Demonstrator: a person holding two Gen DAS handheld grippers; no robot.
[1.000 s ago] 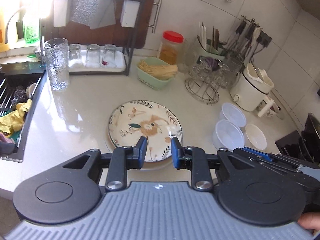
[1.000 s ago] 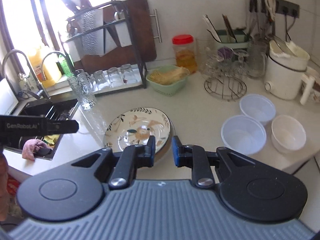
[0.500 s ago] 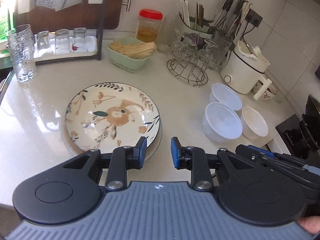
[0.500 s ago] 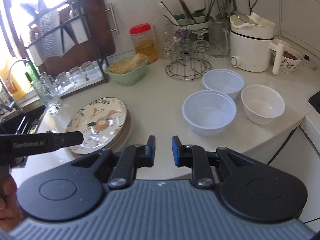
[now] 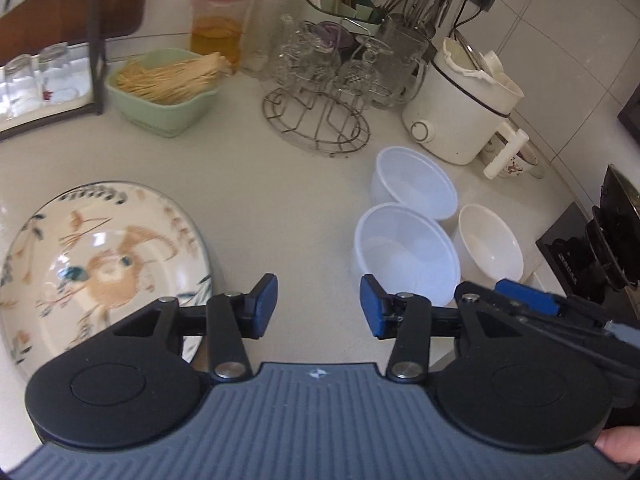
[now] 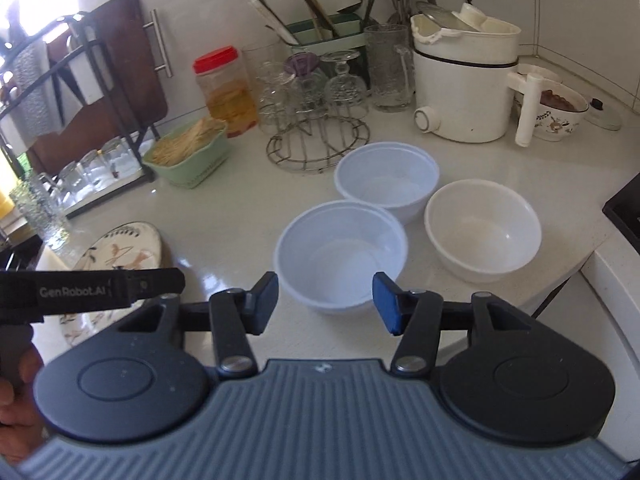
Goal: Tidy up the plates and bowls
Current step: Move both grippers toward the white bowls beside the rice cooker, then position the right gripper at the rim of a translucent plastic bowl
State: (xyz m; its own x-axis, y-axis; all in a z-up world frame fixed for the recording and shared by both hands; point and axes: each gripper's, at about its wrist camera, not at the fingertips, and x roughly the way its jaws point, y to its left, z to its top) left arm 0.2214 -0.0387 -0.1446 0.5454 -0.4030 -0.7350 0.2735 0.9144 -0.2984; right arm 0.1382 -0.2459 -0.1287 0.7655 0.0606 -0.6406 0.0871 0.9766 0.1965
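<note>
while both just opened | left tool (image 5: pixel 318 304) spread, empty | right tool (image 6: pixel 325 300) spread before near bowl (image 6: pixel 340 256)

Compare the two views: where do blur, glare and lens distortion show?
Left wrist view: the floral plate is smeared by blur; counter edges bow. Right wrist view: window light at upper left washes out the dish rack; the worktop shines; wall tiles curve.
</note>
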